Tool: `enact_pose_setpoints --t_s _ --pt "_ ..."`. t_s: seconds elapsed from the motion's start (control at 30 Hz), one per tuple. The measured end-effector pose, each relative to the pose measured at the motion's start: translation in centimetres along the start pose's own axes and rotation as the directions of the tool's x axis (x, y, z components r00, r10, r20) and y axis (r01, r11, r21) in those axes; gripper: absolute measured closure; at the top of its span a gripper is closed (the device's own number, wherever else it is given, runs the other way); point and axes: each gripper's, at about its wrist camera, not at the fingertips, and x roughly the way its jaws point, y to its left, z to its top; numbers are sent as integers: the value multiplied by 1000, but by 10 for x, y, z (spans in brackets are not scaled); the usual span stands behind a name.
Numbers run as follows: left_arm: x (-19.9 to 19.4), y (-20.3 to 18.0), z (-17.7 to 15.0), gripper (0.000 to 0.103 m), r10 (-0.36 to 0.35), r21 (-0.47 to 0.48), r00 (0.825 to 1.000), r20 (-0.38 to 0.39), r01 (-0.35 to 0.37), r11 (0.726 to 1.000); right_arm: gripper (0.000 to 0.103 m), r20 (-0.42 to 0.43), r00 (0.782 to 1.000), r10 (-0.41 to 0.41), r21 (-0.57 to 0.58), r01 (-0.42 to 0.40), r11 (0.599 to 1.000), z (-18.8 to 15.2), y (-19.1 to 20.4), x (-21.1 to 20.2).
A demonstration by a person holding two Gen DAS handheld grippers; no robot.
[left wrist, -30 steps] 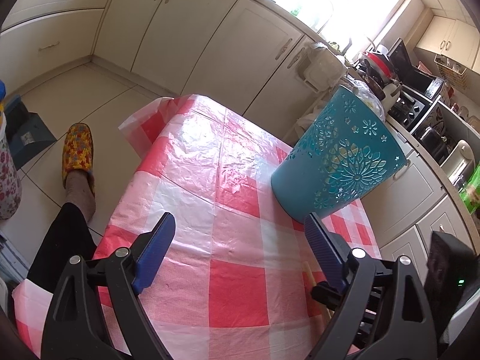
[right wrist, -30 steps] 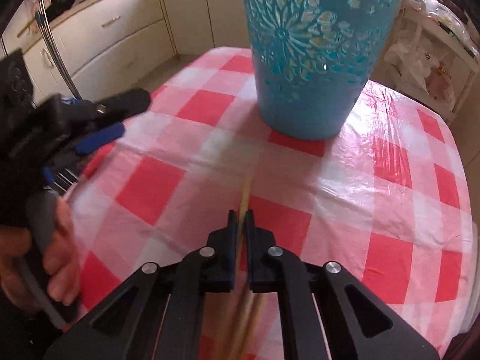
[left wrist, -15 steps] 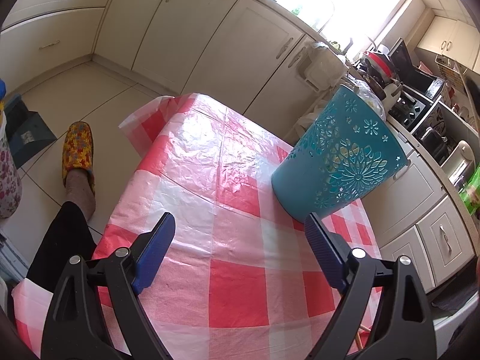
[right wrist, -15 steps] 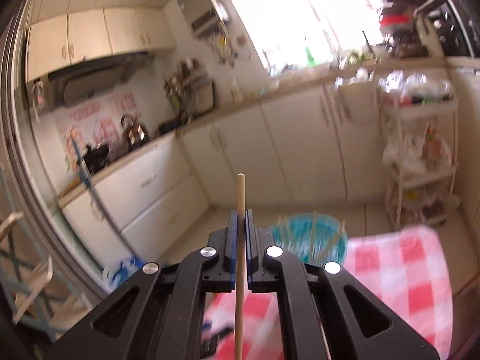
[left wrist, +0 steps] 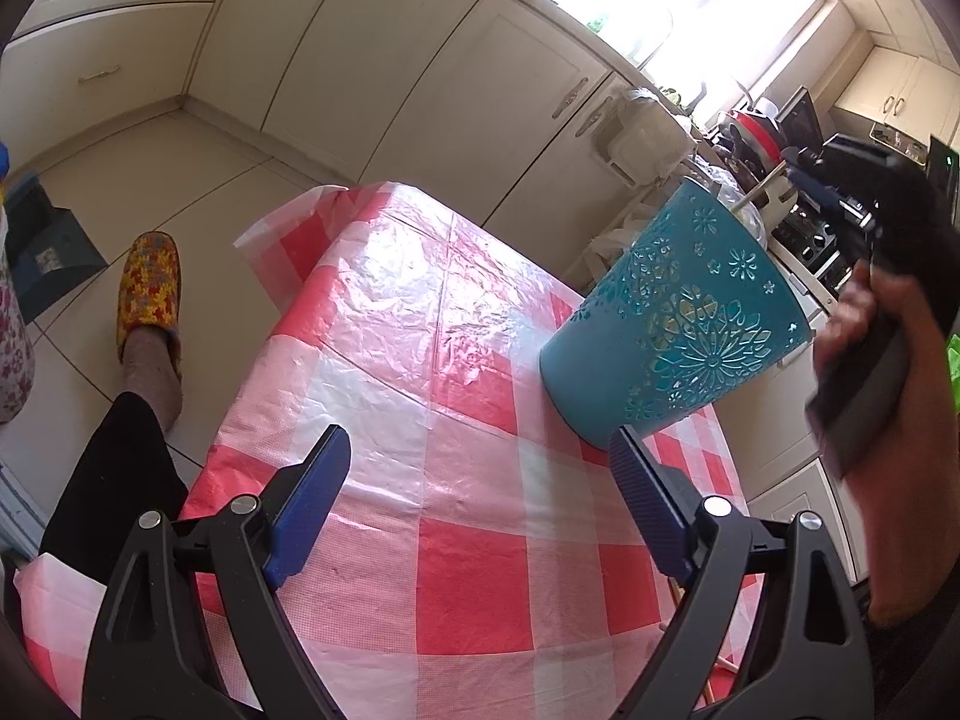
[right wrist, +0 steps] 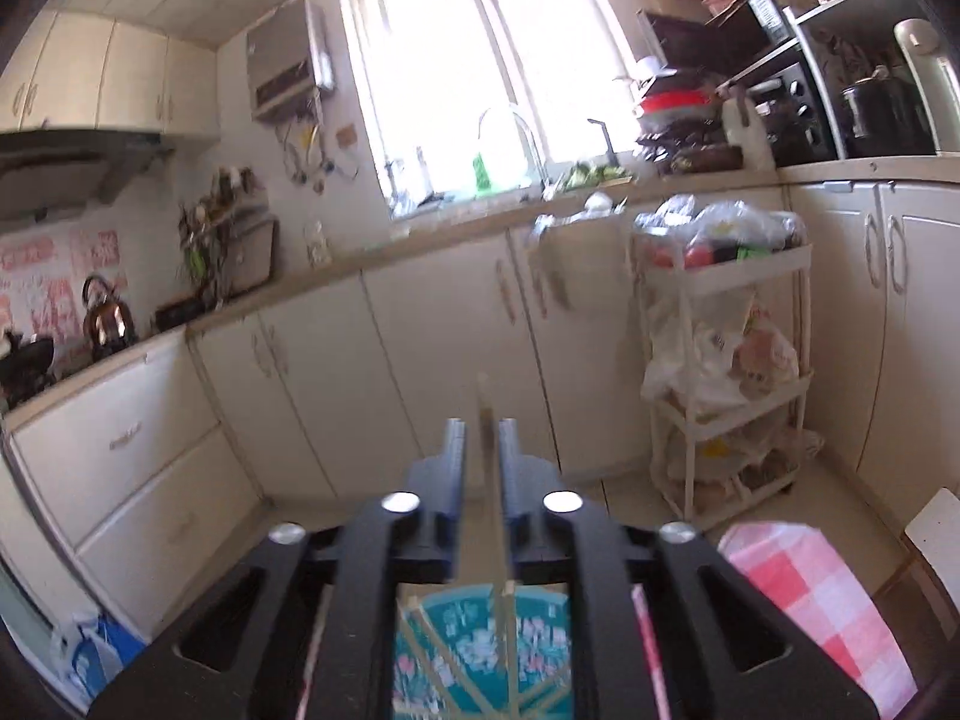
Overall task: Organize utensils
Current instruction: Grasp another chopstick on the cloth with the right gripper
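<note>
There are two hand-held grippers (left wrist: 480, 504) (right wrist: 481, 450), one blue cup (left wrist: 678, 324), one chopstick (right wrist: 489, 450) held up, and one yellow slipper (left wrist: 149, 291).

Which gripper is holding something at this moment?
The right gripper: a thin wooden chopstick sits between its nearly closed fingers above the teal holder. The left gripper is wide open with nothing in it.

Teal floral-cutout bin (left wrist: 678, 324), red-checked tablecloth (left wrist: 456, 528)

no legible text, label, brand or number on anything
</note>
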Motion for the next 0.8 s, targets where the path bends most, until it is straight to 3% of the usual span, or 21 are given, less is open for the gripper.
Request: enact_pose_setpoints --t_s 0.23,0.3,0.37,0.43,0.53,0.63,0.7,0.8 --pt "0 1 0 19 0 -5 1000 -1 0 1000 69 -101 988 120 -29 -124 992 -28 -29 -76" --pt "0 1 0 19 1 -4 1000 -1 -1 1000 69 -191 975 115 -26 -122 992 -51 -50 -106" --pt "0 0 0 19 6 2 1000 -1 -6 1000 69 -336 937 93 -52 -117 992 -84 -65 -122" --pt "0 -2 -1 19 11 15 1000 -2 -11 1000 69 -492 869 55 -137 -140 981 -129 -73 -130" --pt "2 -4 -1 19 22 31 1000 -6 -22 999 69 -634 772 33 -194 -201 960 -178 -80 -131" --pt "3 -4 0 19 29 30 1000 -9 -29 999 69 -665 746 48 -211 -249 945 -194 -77 -131" --pt "3 -3 0 19 28 26 1000 -11 -27 999 69 -661 751 7 -302 -274 913 -201 -66 -131" --pt "3 -3 0 19 26 29 1000 -10 -26 999 76 -679 733 -38 -382 -309 871 -212 -55 -126"
